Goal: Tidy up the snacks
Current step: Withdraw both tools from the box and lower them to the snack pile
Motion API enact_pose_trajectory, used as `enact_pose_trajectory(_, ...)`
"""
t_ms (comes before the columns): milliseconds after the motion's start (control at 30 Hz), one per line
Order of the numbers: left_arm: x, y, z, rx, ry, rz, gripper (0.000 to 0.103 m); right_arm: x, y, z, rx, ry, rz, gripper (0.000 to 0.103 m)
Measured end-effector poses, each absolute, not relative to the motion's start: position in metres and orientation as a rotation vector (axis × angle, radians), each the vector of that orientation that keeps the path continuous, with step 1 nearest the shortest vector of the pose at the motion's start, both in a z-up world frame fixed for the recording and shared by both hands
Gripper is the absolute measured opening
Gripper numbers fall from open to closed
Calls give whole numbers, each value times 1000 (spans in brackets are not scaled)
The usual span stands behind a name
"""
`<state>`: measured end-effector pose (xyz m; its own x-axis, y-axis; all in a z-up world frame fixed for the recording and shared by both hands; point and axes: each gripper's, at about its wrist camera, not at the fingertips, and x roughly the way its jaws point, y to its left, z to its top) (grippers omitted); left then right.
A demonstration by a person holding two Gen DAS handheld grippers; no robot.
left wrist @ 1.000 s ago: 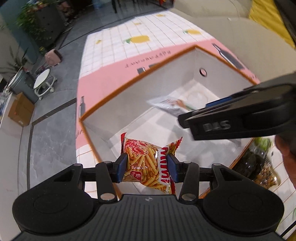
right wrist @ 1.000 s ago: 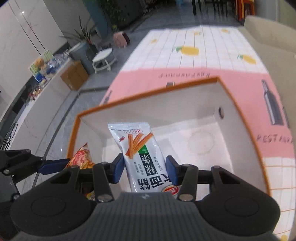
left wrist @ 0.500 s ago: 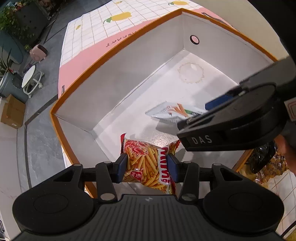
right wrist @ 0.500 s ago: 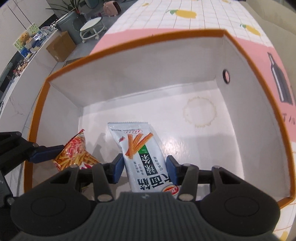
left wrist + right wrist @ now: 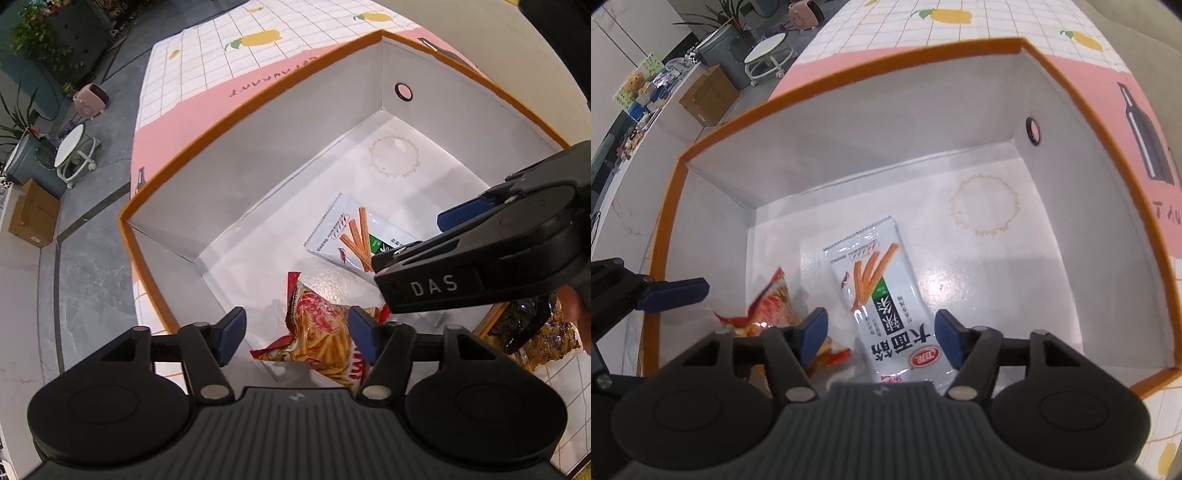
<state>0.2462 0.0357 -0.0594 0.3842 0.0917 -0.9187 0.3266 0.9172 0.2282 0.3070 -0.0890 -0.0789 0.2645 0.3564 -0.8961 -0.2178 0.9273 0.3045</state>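
Over the orange-rimmed white box, the left wrist view shows the left gripper with its jaws opening. The red packet of fried potato sticks lies between the blue pads on the box floor; the left pad stands clear of it, and the right pad seems just beside its edge. The right gripper, marked "DAS", crosses from the right above the white stick-snack packet. Outside the box, at the right, dark wrapped snacks lie on the tablecloth. One risk: the red packet's crimped end could catch on the right pad when the gripper lifts, dragging it out again.

From the right wrist view, the right gripper also has its jaws opening, and the white stick-snack packet lies flat on the floor between them, touched by neither pad. Its large Chinese characters are too distorted to read with confidence. The red packet sits just left, near the left gripper's finger. The two grippers are close, so they could knock together on withdrawal.
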Motion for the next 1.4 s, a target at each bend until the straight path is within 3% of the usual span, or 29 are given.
enact_pose_trajectory(467, 195, 36, -9, 285, 953, -87, 76, 266, -116, -25, 122, 1040, 358, 64)
enact_pose_trajectory(933, 103, 32, 26, 45, 740, -4, 78, 168, -181, 31, 213, 788, 335, 68)
enact_pose_trajectory(1067, 80, 29, 25, -13, 724, -28, 83, 134, -196, 32, 204, 745, 321, 68)
enact_pose_trajectory(1400, 50, 25, -7, -110, 831, -94, 83, 66, -218, 0, 115, 742, 303, 68)
